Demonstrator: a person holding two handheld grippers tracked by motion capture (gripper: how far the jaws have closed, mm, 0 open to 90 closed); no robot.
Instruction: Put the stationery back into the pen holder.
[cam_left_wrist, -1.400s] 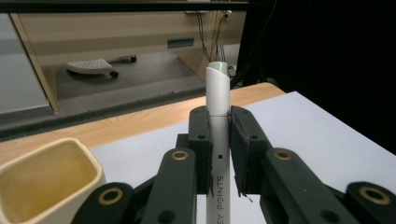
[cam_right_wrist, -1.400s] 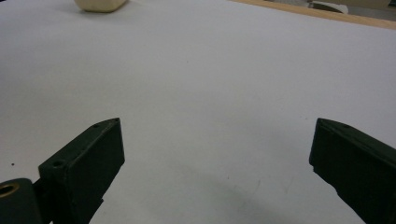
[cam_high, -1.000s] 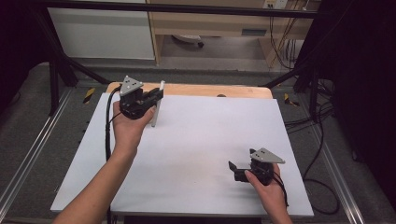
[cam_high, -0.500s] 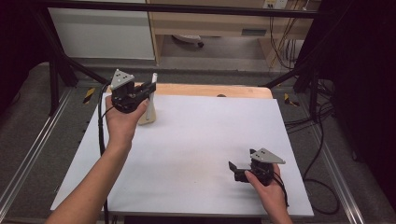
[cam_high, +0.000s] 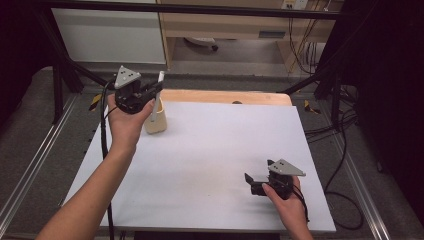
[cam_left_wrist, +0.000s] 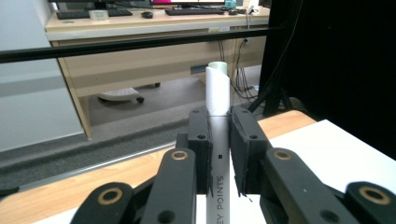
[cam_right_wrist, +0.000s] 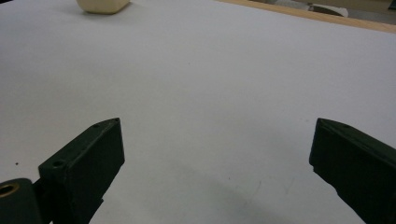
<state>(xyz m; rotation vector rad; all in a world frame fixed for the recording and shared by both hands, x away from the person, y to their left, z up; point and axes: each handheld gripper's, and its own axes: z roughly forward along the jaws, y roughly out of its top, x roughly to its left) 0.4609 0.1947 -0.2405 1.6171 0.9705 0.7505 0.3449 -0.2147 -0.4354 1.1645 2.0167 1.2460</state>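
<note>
Since a sec ago your left tool is lifting up & toward the far-left corner of the bench, carrying the white pen, which is now hanging tip-down over the cream cup. Jaws are clamping the pen mid-barrel, w/ the cap end sticking out past them in the left gripper view. It's looking light, stiff & smooth, prob slippery, so keep gripping mid-barrel. Your right tool is resting on the bench near the front right, jaws wide apart, nothing btw them.
</note>
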